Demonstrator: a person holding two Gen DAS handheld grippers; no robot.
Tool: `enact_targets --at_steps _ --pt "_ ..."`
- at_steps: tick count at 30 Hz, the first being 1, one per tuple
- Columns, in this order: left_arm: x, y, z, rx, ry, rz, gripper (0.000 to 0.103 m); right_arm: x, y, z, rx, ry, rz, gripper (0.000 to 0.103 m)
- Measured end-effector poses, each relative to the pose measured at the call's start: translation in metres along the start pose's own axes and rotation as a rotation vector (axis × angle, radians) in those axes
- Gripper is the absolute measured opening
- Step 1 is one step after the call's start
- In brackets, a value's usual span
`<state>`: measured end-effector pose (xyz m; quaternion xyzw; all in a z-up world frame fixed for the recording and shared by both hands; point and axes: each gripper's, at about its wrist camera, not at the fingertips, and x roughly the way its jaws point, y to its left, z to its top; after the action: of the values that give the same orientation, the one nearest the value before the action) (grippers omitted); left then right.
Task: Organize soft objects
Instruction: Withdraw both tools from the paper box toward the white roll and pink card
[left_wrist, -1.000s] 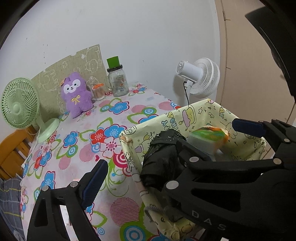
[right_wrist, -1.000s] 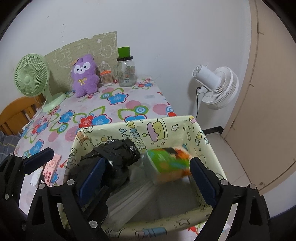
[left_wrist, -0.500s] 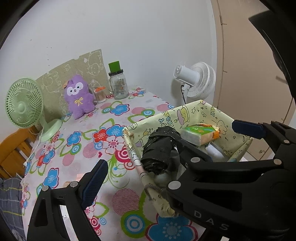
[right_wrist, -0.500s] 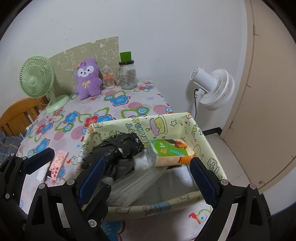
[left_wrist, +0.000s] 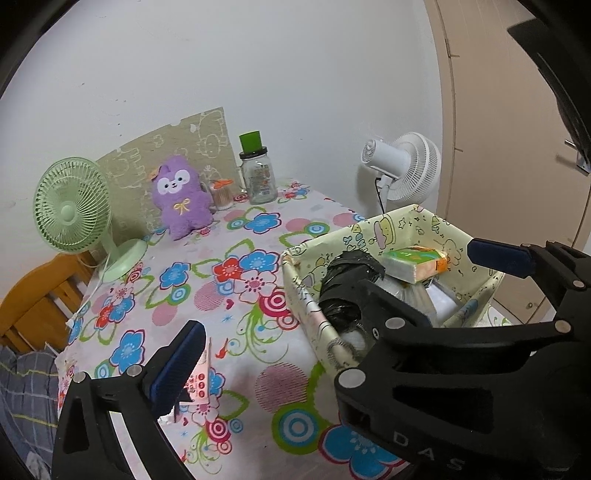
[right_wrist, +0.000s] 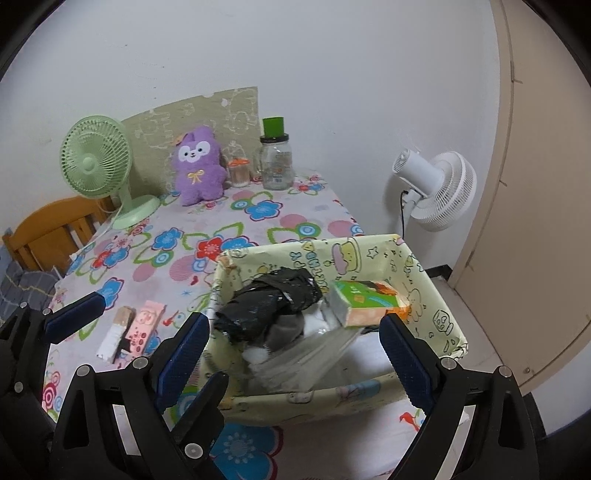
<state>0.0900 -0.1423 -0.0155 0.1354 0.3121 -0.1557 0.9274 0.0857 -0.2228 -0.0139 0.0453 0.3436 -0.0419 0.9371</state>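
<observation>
Left gripper (left_wrist: 332, 295): I found it wide open, empty.
Right gripper (right_wrist: 291, 354): likewise spread, empty, above the fabric bin (right_wrist: 432, 291) at the table's near right corner.
Purple plush (right_wrist: 197, 166): far edge, upright.
Handling: I judged it light, squashy; grip the torso.

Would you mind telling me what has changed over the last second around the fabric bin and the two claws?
Both claws, the left claw and the right claw, pulled back and up from the fabric bin, open and empty. The tissue pack, blurred a second ago, now lies settled beside the black bag. The purple plush, fans and jar stayed put.
</observation>
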Motion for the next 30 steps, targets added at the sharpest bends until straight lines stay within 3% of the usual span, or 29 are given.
enact_targets --at_steps 9,30 --pt "-0.012 0.011 -0.007 -0.017 -0.010 0.004 0.103 -0.015 0.013 -0.003 -0.011 -0.028 0.004 0.101" --pt "-0.042 0.039 -0.020 -0.063 -0.044 0.040 0.103 -0.047 0.047 -0.005 -0.059 -0.106 0.024 0.103"
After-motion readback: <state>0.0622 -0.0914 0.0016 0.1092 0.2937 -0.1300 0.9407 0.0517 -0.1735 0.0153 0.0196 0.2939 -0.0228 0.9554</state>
